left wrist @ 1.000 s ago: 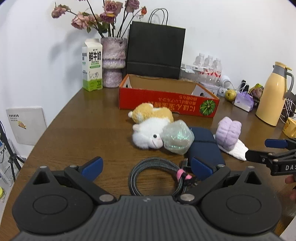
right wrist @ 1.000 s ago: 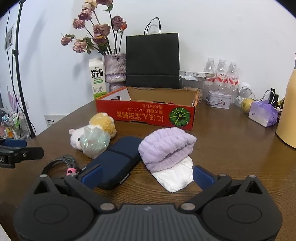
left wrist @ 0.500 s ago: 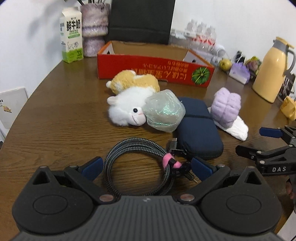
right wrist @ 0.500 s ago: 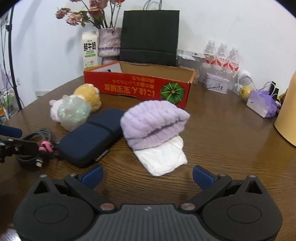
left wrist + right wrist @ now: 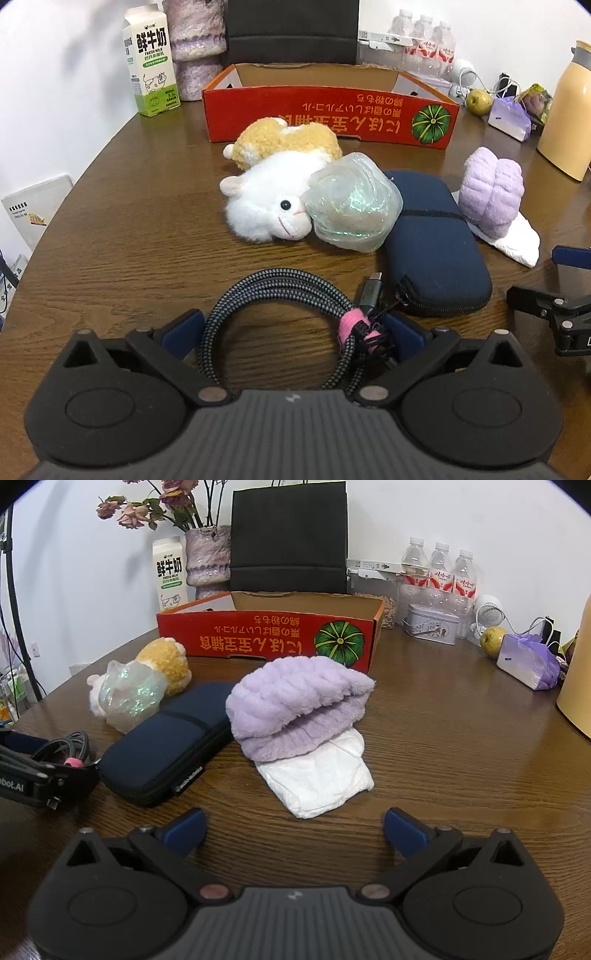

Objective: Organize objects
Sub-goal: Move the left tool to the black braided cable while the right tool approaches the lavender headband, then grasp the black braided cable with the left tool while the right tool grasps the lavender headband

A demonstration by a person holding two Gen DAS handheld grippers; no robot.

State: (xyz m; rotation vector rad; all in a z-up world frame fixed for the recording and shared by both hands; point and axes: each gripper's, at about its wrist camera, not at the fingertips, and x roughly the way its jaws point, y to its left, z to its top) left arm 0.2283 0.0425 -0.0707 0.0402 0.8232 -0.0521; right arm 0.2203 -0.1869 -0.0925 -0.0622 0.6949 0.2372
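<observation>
Bright, even light; sharp focus; fisheye bending, dark corners.

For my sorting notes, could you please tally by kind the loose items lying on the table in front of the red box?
Plush toys: 2
Cloths: 2
Coiled cable: 1
Navy zip case: 1
Iridescent wrapped bundle: 1
Total: 7

Wood-grain table [image 5: 122, 236], lower left, with a slight sheen. Braided cable [image 5: 280, 291], centre, woven and matt, bound by a fuzzy pink strap [image 5: 352, 325]. Plush toy [image 5: 266, 203], fleecy white pile; iridescent crinkled plastic wrap [image 5: 351, 206], glossy. Navy pouch [image 5: 170, 738], matt fabric. Lilac towel [image 5: 295, 705], ribbed and fluffy. Cardboard box [image 5: 266, 638], printed red, upper centre.
</observation>
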